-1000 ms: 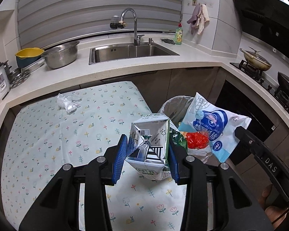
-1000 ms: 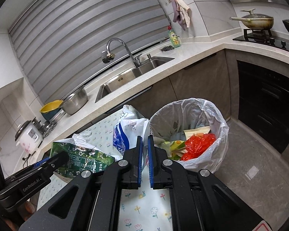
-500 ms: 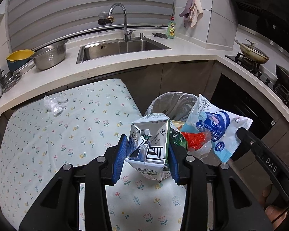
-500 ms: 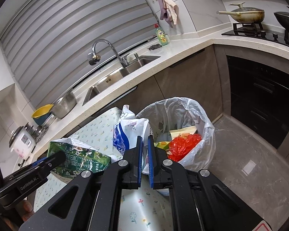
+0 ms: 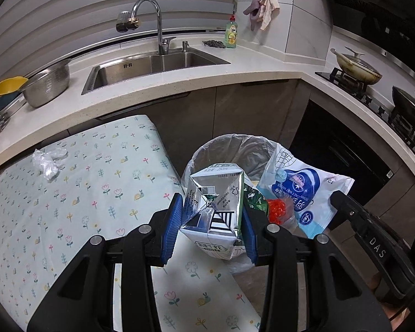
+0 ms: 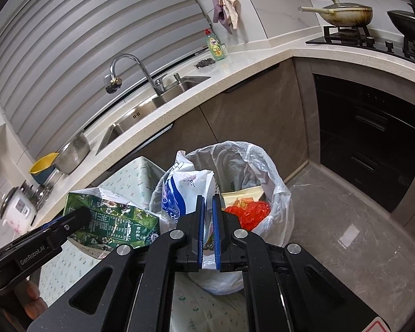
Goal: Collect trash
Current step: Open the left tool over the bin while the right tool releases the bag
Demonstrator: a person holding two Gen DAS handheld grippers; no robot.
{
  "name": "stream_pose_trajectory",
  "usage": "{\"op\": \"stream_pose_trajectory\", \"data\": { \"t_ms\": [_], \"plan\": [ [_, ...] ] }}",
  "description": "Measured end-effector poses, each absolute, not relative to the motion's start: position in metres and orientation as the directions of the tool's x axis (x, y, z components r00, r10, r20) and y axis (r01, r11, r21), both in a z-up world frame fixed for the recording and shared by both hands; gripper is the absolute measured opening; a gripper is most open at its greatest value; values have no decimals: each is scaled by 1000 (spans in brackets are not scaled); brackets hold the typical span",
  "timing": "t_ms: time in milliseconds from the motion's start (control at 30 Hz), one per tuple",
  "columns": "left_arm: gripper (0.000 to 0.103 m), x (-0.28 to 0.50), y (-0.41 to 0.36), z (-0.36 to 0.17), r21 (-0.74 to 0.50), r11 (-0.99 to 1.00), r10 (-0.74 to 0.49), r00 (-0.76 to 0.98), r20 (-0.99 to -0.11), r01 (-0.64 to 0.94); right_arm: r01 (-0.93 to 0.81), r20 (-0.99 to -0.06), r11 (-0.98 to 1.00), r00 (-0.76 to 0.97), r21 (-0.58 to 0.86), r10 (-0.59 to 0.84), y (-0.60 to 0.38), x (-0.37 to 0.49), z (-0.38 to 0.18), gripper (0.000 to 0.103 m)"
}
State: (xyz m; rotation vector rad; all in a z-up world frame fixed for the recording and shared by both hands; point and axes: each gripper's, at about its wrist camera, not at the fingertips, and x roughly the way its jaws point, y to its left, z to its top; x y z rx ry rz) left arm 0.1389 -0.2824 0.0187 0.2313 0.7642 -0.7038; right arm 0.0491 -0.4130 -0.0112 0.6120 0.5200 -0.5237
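We start with the trash bin (image 6: 265, 171), lined with a pale plastic bag and standing on the floor just off the corner of the floral-clothed table (image 5: 77, 193). Its mouth opens upward, and inside we see a red crumpled bag (image 6: 249, 210) and a yellowish sheet already lying there.

In our right gripper (image 6: 208, 204) we hold the blue-and-white wet-wipes pouch (image 6: 185, 191), the jaws pinched nearly together on one thin edge of it. The pouch stands up from the fingers and hangs at the near left part of the bin's rim, so from the right wrist view it looks partly over the opening already. We judge this hand the nearer one to a drop.

In our left gripper (image 5: 211, 221) we hold the flattened drink carton (image 5: 215, 207), jaws set at a middling width against its two sides, its folded silver end facing the camera. Its long axis runs away from the gripper towards the bin. From the left wrist view the bin's mouth lies straight ahead and below, just beyond the carton, while the table's edge sits under the fingers. So the carton seems to sit at the bin's near rim rather than over the middle; we would need to carry it a little forward before letting go, or it could catch the liner's edge.

One small crumpled plastic scrap (image 5: 48, 161) lies on the far left of the table, well apart from both hands.
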Motion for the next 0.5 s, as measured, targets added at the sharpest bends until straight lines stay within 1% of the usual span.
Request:
{"op": "stream_pose_trajectory", "data": {
  "t_ms": [267, 333, 400, 433, 467, 500],
  "plan": [
    [39, 159, -305, -1, -66, 744, -497, 484, -720, 665, 609, -617, 693, 729, 385, -298, -429, 71, -28, 6],
    [39, 163, -310, -5, -70, 743, -499, 481, -721, 665, 612, -623, 692, 724, 383, -296, -432, 76, -32, 8],
    [40, 166, -313, -9, -72, 743, -500, 480, -721, 666, 615, -622, 689, 723, 384, -300, -432, 78, -34, 13],
    [42, 167, -315, -10, -70, 743, -500, 482, -719, 666, 617, -624, 689, 721, 381, -302, -433, 80, -35, 15],
    [50, 167, -316, -10, -65, 744, -498, 487, -717, 665, 620, -625, 688, 719, 377, -305, -433, 81, -36, 15],
    [53, 167, -316, -11, -63, 747, -498, 494, -713, 662, 620, -625, 687, 719, 378, -305, -433, 81, -36, 17]
  ]
}}
